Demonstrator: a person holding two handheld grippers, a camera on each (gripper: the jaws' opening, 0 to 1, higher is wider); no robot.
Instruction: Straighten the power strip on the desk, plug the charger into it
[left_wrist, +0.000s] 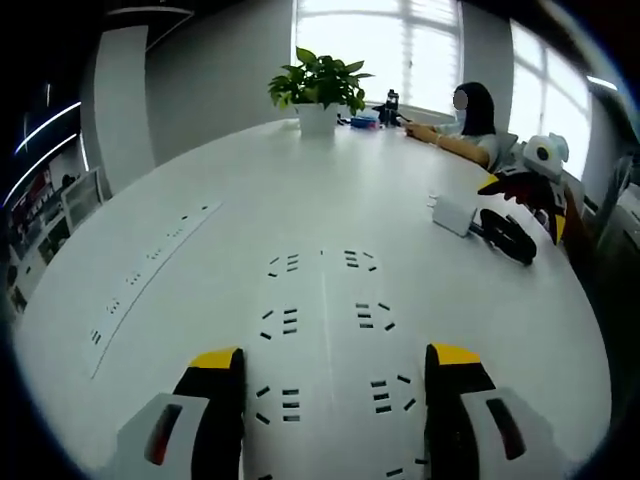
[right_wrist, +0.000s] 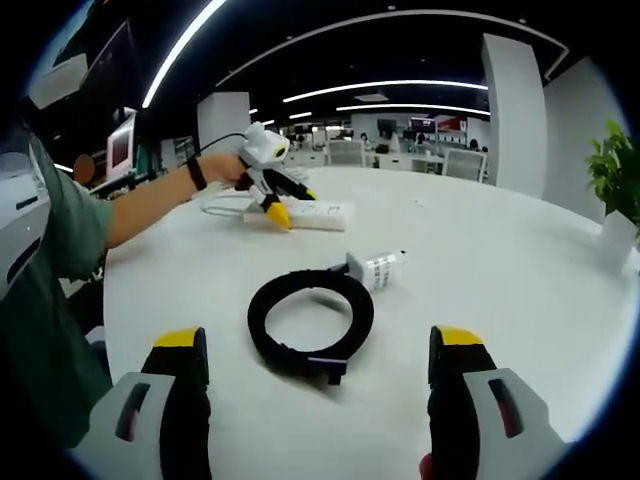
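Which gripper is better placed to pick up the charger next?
Right. Its open gripper faces the charger and coiled cable just ahead. The left gripper is over at the power strip, jaws astride it, likely busy straightening it.

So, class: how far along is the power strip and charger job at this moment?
Nothing looks finished. In hand: the left tongs are at the power strip, straddling it. Left to do: the charger lies unplugged by its coiled cable, ahead of the open, empty right tongs.
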